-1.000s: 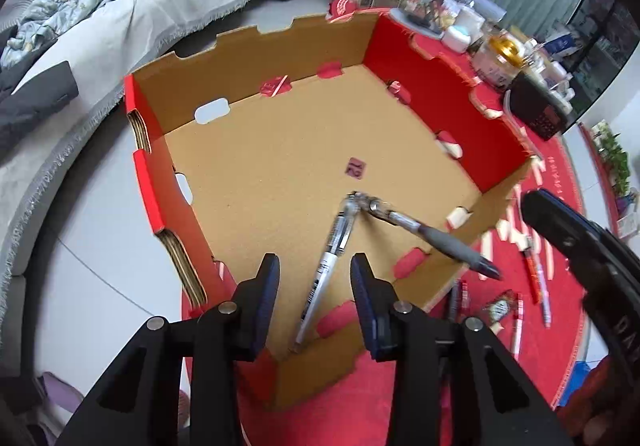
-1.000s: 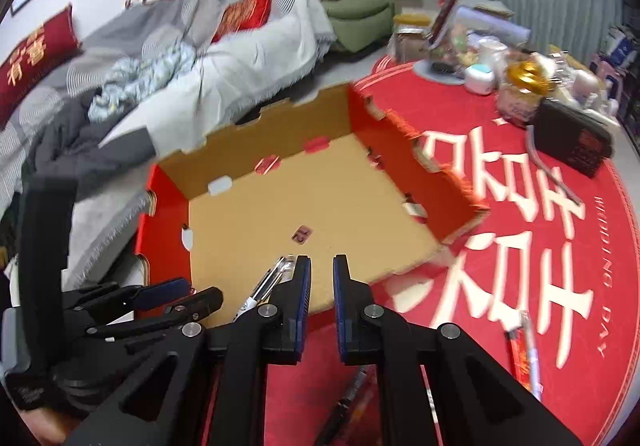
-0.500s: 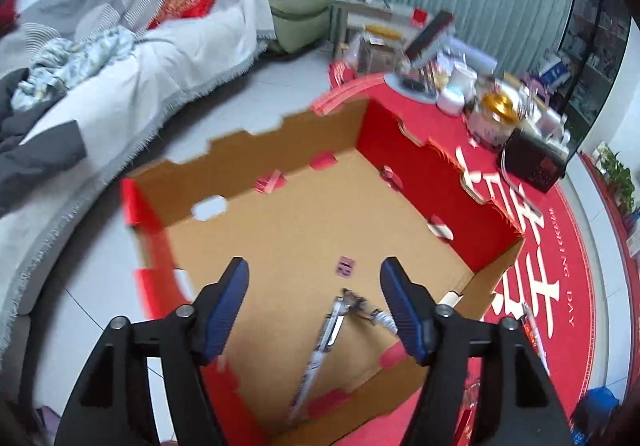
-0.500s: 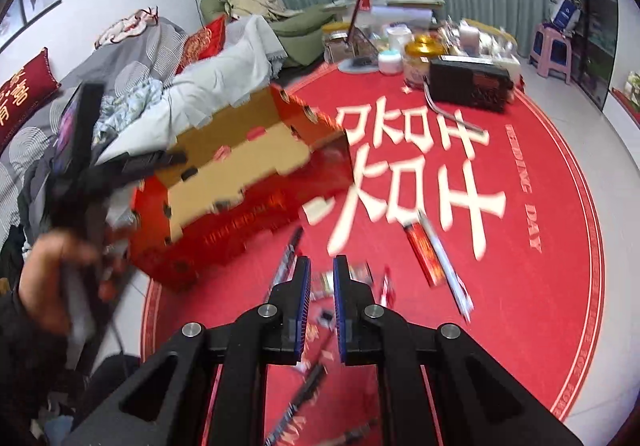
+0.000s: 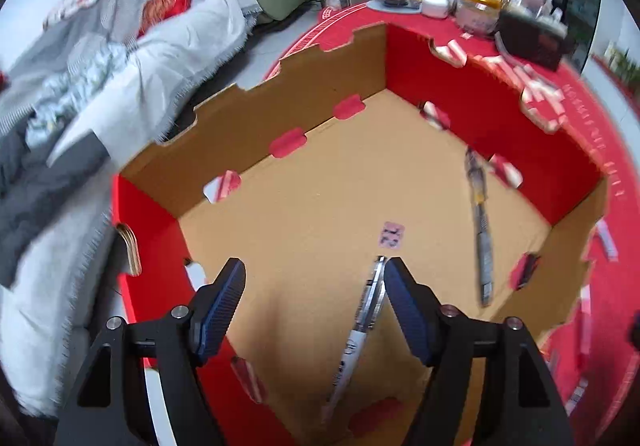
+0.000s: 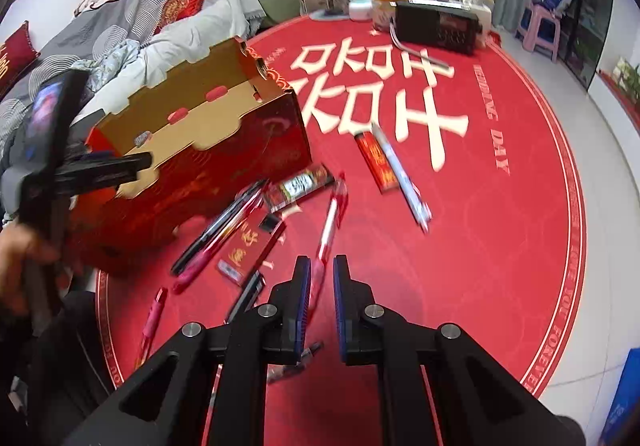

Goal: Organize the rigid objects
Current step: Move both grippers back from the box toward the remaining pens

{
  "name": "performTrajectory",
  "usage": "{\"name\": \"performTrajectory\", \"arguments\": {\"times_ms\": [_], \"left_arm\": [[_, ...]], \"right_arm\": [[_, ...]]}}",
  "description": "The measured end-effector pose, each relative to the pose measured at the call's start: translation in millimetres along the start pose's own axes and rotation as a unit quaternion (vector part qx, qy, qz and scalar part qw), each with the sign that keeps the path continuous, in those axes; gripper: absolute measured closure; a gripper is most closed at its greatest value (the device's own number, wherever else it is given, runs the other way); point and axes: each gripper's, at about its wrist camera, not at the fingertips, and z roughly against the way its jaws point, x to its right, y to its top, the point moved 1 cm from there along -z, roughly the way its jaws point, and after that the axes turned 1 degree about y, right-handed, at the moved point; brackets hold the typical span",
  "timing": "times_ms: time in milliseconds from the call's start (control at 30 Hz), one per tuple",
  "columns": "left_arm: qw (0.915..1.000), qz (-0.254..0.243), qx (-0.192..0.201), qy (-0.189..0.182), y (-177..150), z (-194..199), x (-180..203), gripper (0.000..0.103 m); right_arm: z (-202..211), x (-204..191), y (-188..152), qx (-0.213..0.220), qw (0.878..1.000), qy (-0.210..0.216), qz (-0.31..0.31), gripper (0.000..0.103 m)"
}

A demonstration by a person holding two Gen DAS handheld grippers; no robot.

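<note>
Red round rug (image 6: 500, 206) underfoot, sofa under pale throws along the upper left, cluttered table at the top.

Lying in the cardboard box (image 5: 280, 118), filling the middle of the left wrist view: two pens. White pen (image 5: 362, 320) resting on the box floor at lower centre, just beside the right pad; second pen (image 5: 480, 242), blurred, lying toward the red right wall.

Hovering over that box: left gripper (image 5: 312, 310), jaws opening wide, nothing pressed between the pads.

Scattered on the rug in the right wrist view: red pen (image 6: 330, 222) running up from the centre, dark pens (image 6: 224, 222) beside the box's outer wall, flat red packets (image 6: 376, 162) in mid-frame, a pale pen (image 6: 404, 174) just right of one packet.

Pointing down at that scatter: right gripper (image 6: 320, 298), fingers nearly together, holding nothing.

Judging the handling: pens light, stiff, smooth and prone to rolling; probably best pinched across the barrel near the middle, pads square to its length. Packets flat and low, likely needing a grip across the narrow edges.
</note>
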Motion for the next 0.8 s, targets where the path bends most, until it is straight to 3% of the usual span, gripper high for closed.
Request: {"name": "performTrajectory", "arguments": {"times_ms": [233, 267, 300, 333, 367, 433, 500, 533, 667, 800], "left_arm": [[0.9973, 0.047, 0.056, 0.006, -20, 72, -8, 0.024], [0.9968, 0.048, 0.062, -0.013, -30, 90, -6, 0.021], [0.9964, 0.046, 0.061, -0.038, -37, 100, -3, 0.016], [0.9955, 0.036, 0.051, -0.071, -50, 112, 4, 0.011], [0.9951, 0.027, 0.041, -0.086, -61, 118, 9, 0.004], [0.9946, 0.009, 0.025, -0.101, -81, 119, 18, 0.000], [0.9952, -0.009, -0.002, -0.098, -98, 105, 27, 0.001], [0.9964, -0.010, -0.014, -0.083, -105, 99, 29, 0.003], [0.9943, -0.006, -0.055, -0.091, -120, 73, 32, 0.008], [0.9920, -0.015, -0.054, -0.113, -128, 72, 42, 0.013]], "right_arm": [[2, 2, -18, -0.017, 1.000, 0.006, -0.008, 0.091], [3, 2, -22, -0.021, 1.000, 0.009, -0.015, 0.082], [6, 2, -28, -0.027, 0.999, 0.015, -0.027, 0.044], [8, 1, -33, -0.028, 0.999, 0.022, -0.038, 0.019], [12, -2, -38, -0.022, 0.998, 0.035, -0.043, 0.004], [18, -13, -47, -0.020, 0.998, 0.041, -0.031, 0.009], [17, -21, -53, -0.031, 0.999, 0.029, -0.014, 0.039], [13, -21, -56, -0.042, 0.998, 0.032, -0.015, 0.042], [13, -5, -57, -0.037, 0.998, 0.029, -0.045, 0.043], [12, 5, -40, -0.015, 0.999, 0.002, -0.037, 0.043]]}}
